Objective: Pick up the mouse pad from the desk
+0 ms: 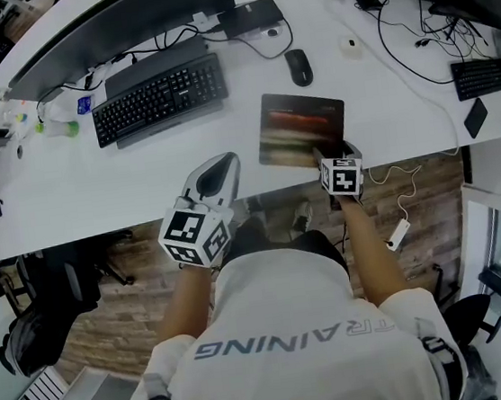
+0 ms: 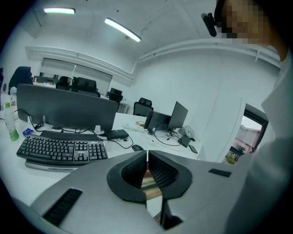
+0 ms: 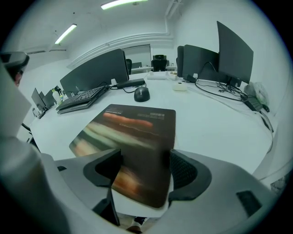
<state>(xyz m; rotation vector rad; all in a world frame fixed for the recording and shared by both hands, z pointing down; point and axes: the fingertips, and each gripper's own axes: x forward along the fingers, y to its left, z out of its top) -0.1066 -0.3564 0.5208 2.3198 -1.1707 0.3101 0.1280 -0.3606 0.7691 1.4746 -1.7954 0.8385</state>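
White curved desk point(image 1: 67, 181) filled the head view, and the mouse pad point(image 1: 301, 128) lay flat on it, its near edge at the desk's front rim. The pad's print was a blur of red and pale streaks on black. A small block of pale lettering along its far edge point(image 3: 147, 116) was too fine to read. A black mouse point(image 1: 299, 67) sat just beyond the pad, and a black keyboard point(image 1: 158, 98) lay off to the pad's far left. The right gripper point(image 1: 331, 151) had its jaws spread wide with the pad's near right corner between them point(image 3: 144, 171); I could not tell whether either jaw touched it. Left of the pad's near edge, the left gripper point(image 1: 219, 167) hung at the desk's front rim, its jaws pressed together on nothing point(image 2: 147, 169). Across the person's white shirt point(image 1: 282, 308) ran the grey word "TRAINING", upside down to the head view.
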